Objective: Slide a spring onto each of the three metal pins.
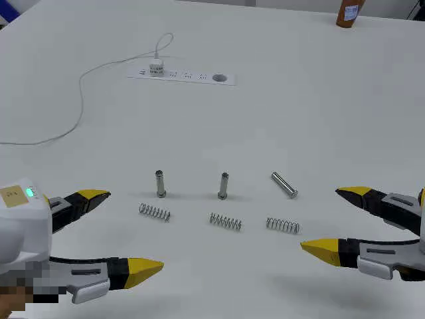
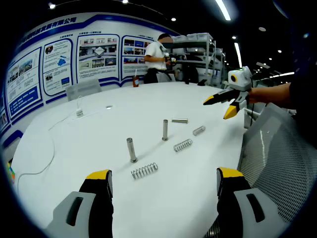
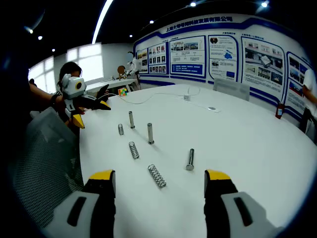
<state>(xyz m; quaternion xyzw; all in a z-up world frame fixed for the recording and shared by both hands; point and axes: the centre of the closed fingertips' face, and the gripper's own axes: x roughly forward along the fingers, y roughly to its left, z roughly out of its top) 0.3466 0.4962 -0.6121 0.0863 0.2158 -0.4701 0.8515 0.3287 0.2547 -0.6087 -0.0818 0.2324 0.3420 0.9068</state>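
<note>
Three metal pins stand in a row on the white table (image 1: pixel 319 100): the left pin (image 1: pixel 160 184) and middle pin (image 1: pixel 223 185) are upright, while the right pin (image 1: pixel 283 185) lies on its side. In front of each lies a loose spring: left (image 1: pixel 154 212), middle (image 1: pixel 225 221), right (image 1: pixel 283 225). My left gripper (image 1: pixel 133 230) is open, just left of the left spring (image 2: pixel 144 170). My right gripper (image 1: pixel 321 219) is open too, just right of the right spring (image 3: pixel 157 176) and lying pin (image 3: pixel 190 159). Neither holds anything.
A white power strip (image 1: pixel 179 75) with a plugged-in charger and a trailing cable (image 1: pixel 80 93) lies at the back of the table. An orange bottle (image 1: pixel 348 13) stands at the far right edge. A mesh chair (image 2: pixel 267 148) is beside the table, and a person (image 2: pixel 156 57) stands beyond it.
</note>
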